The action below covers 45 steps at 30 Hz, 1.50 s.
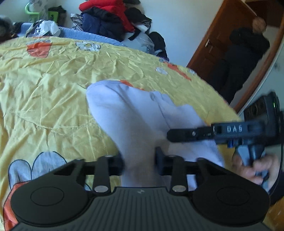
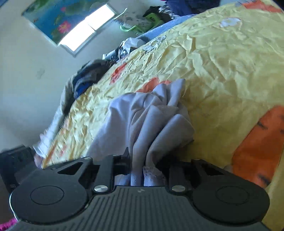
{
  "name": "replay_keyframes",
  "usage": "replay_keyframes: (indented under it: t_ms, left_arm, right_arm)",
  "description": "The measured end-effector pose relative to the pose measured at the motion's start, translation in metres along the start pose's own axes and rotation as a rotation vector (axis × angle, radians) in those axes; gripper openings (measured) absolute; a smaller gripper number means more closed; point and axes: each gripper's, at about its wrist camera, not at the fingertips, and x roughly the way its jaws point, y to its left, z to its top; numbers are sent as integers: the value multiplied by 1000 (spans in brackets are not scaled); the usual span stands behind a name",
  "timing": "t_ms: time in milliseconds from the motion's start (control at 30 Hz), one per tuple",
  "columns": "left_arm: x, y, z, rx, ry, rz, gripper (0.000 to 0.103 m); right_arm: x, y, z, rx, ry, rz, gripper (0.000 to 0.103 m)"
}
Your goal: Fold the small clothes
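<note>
Yellow floral bedspread (image 1: 53, 74) carries a pale lilac garment (image 1: 127, 113). Left gripper (image 1: 139, 160) and right gripper (image 2: 142, 160) each clamp bunched garment cloth.

The small garment (image 1: 134, 113) is soft, matt pale lilac cloth. The bedcover (image 1: 53, 85) is thin, crinkled yellow fabric. The left gripper (image 1: 139, 162) is matt black plastic with shiny metal pins.

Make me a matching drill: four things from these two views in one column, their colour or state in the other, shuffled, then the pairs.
Things:
1. left tongs
2. bedspread
3. door
4. jacket on the pile

States:
A. red
B. brown, standing open
C. shut on the pale lilac garment
D. yellow with orange and white shapes

Pairs: 1-C, 2-D, 3-B, 4-A
</note>
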Motion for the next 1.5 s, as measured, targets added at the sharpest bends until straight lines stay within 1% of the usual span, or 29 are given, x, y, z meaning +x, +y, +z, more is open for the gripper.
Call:
replay_keyframes:
  t_ms: [67, 167, 233, 300, 367, 400, 433, 467, 500, 533, 567, 600, 633, 667, 733, 767, 800, 833, 867, 900, 933, 967, 1000, 1067, 1167, 1300, 1333, 1367, 1500]
  left_arm:
    - [-8, -5, 0, 38, -20, 20, 25]
    - [-31, -15, 1, 105, -73, 62, 24]
    - [-51, -14, 9, 117, -105, 80, 24]
    - [-70, -7, 22, 111, -121, 91, 24]
    - [-83, 1, 35, 115, -118, 117, 24]
    - [-84, 6, 40, 119, -95, 129, 25]
    - [-82, 11, 44, 110, -74, 144, 27]
    - [-77, 17, 45, 92, -62, 166, 27]
    - [-70, 22, 45, 91, -39, 193, 34]
    - [-59, 26, 43, 102, -9, 237, 43]
    - [-50, 29, 41, 114, 11, 297, 48]
    - [-45, 30, 38, 134, 20, 346, 50]
    - [-44, 28, 33, 170, 10, 396, 51]
    - [-48, 26, 27, 192, -8, 418, 53]
    - [-63, 22, 20, 199, -44, 433, 76]
    - [-72, 19, 17, 191, -63, 440, 80]
    - [-79, 16, 13, 184, -77, 448, 82]
    - [-88, 12, 8, 174, -88, 464, 82]
    - [-96, 7, 1, 160, -88, 478, 82]
    - [-100, 5, -2, 138, -86, 490, 82]
    - [-105, 3, -10, 103, -80, 501, 82]
    - [-108, 3, -18, 71, -70, 505, 82]
    - [-111, 2, -26, 46, -62, 506, 82]
    - [-118, -2, -45, -11, -59, 522, 82]
    - [-128, -10, -68, -45, -80, 544, 82]
    - [-139, -25, -89, -40, -111, 585, 82]
    - [-141, -28, -92, -40, -113, 584, 83]
    - [-142, -30, -95, -41, -109, 579, 83]
    - [-141, -37, -104, -37, -92, 569, 83]
  right_arm:
    - [-3, 9, -5, -11, -31, -6, 24]
    - [-10, 32, -6, -46, -72, 23, 23]
    - [-12, 51, -2, -82, -93, 56, 23]
    - [-14, 70, 5, -109, -108, 84, 23]
    - [-9, 87, 14, -126, -118, 105, 23]
    - [-4, 93, 18, -127, -121, 107, 23]
    - [3, 95, 21, -113, -119, 103, 24]
    - [12, 95, 25, -83, -109, 91, 25]
    - [21, 92, 26, -51, -100, 65, 31]
    - [31, 89, 27, -33, -96, 26, 38]
    - [38, 86, 27, -22, -96, -27, 43]
    - [47, 82, 26, -15, -88, -96, 44]
    - [53, 78, 23, -19, -88, -181, 44]
    - [52, 77, 20, -27, -101, -242, 44]
    - [36, 80, 11, -48, -148, -302, 44]
    - [27, 86, 6, -69, -172, -329, 44]
    - [16, 95, 0, -114, -202, -365, 44]
    - [2, 109, -10, -183, -233, -399, 45]
    - [-7, 119, -19, -231, -252, -416, 46]
    - [-16, 130, -30, -280, -272, -424, 56]
    - [-25, 142, -45, -328, -289, -418, 61]
    - [-28, 150, -51, -354, -294, -408, 62]
    - [-33, 159, -67, -375, -300, -405, 62]
    - [-36, 169, -86, -393, -300, -417, 63]
    - [-35, 182, -116, -401, -281, -447, 63]
    - [-36, 192, -143, -397, -265, -459, 70]
    - [-36, 195, -150, -396, -269, -466, 75]
    - [-37, 198, -160, -396, -271, -474, 76]
    - [-40, 202, -180, -392, -264, -485, 79]
